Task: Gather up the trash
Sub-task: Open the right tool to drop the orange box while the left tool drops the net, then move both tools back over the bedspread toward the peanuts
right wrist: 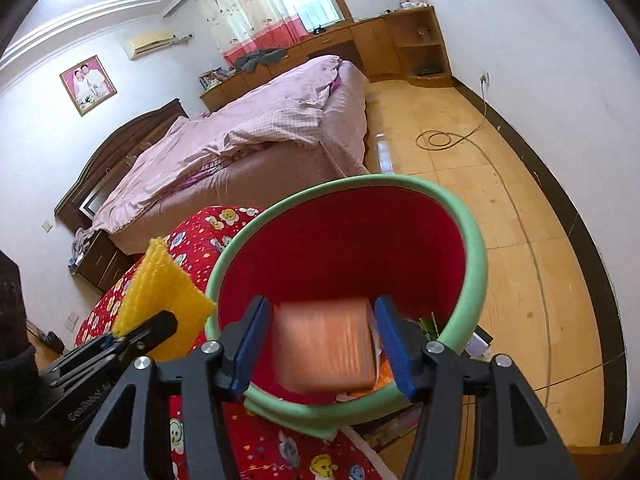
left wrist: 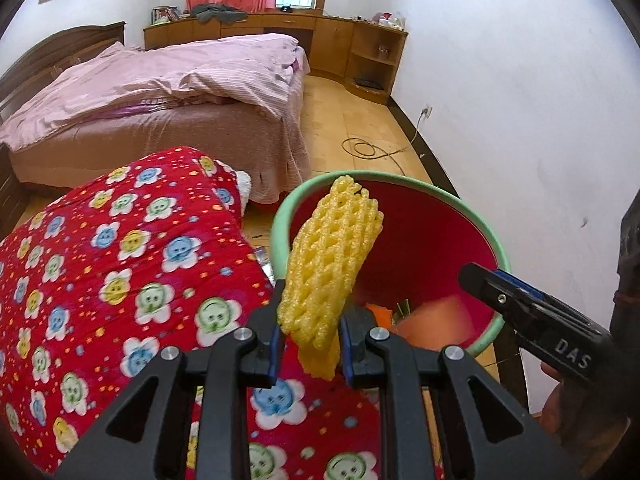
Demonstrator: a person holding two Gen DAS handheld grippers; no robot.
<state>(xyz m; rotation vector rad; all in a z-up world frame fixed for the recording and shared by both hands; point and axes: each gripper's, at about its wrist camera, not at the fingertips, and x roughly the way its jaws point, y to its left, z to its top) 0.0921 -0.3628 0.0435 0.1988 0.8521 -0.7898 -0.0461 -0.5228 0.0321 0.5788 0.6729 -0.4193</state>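
A red bin with a green rim stands beside a red quilt. My left gripper is shut on a yellow foam net sleeve, which sticks up at the bin's left rim. In the right wrist view that sleeve and the left gripper sit just left of the bin. My right gripper hangs over the bin's near rim with its jaws apart. A blurred orange packet lies between them inside the bin, with a gap to each pad. Other scraps lie at the bin's bottom.
The red quilt with flower faces fills the lower left. A bed with pink covers stands beyond it. A coiled cable lies on the wooden floor. A white wall runs along the right, and wooden cabinets line the back.
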